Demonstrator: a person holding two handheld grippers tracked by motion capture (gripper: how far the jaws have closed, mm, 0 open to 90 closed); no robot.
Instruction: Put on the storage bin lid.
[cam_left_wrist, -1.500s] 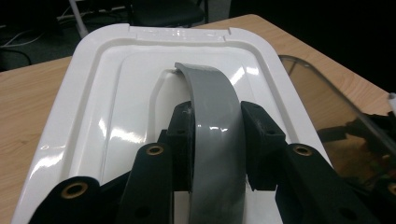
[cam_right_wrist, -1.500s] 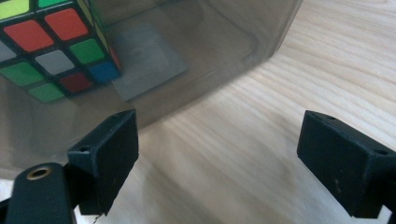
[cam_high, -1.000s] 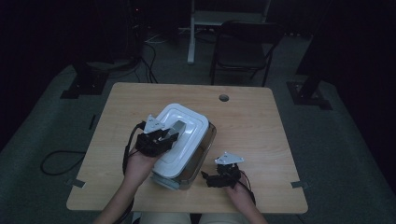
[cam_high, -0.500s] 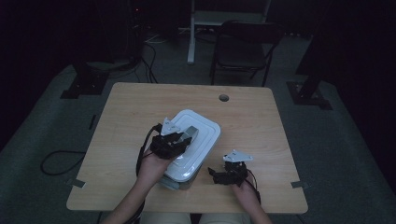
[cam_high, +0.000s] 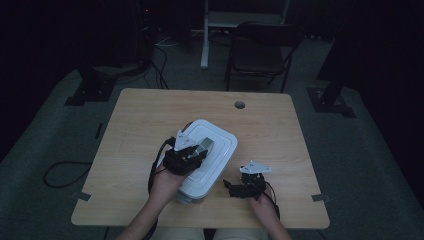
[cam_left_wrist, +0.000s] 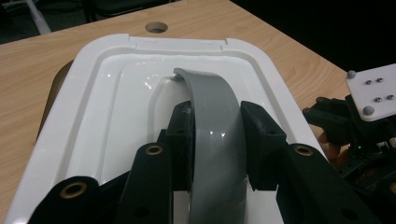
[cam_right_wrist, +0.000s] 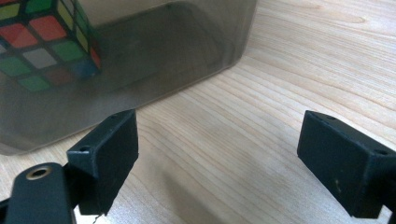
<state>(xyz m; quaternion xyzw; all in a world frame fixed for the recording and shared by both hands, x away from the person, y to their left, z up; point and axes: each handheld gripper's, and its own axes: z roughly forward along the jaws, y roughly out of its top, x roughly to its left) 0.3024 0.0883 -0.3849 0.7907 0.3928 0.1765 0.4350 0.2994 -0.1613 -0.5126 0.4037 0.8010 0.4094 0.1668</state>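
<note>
A storage box with a white lid (cam_high: 219, 141) and smoky grey walls stands on the wooden table (cam_high: 150, 120), near the front. My left gripper (cam_high: 196, 151) sits on top of the lid, shut on its arched grey handle (cam_left_wrist: 215, 112), with the black fingers (cam_left_wrist: 180, 133) pressed on both sides. My right gripper (cam_high: 231, 187) rests low on the table to the right of the box, jaws pointing at its side. In the right gripper view that gripper (cam_right_wrist: 219, 161) is open over bare wood, and a colourful puzzle cube (cam_right_wrist: 44, 42) shows through the box wall (cam_right_wrist: 168, 51).
A round cable hole (cam_high: 239, 105) sits near the table's far edge. A dark chair (cam_high: 260, 50) and stand legs are beyond the table. The right gripper's white plate (cam_left_wrist: 373, 91) shows at the right in the left gripper view.
The box has come down from a raised, tilted pose to stand flat on the table. My left gripper moved right with it, still on the handle. The right gripper shifted slightly right.
</note>
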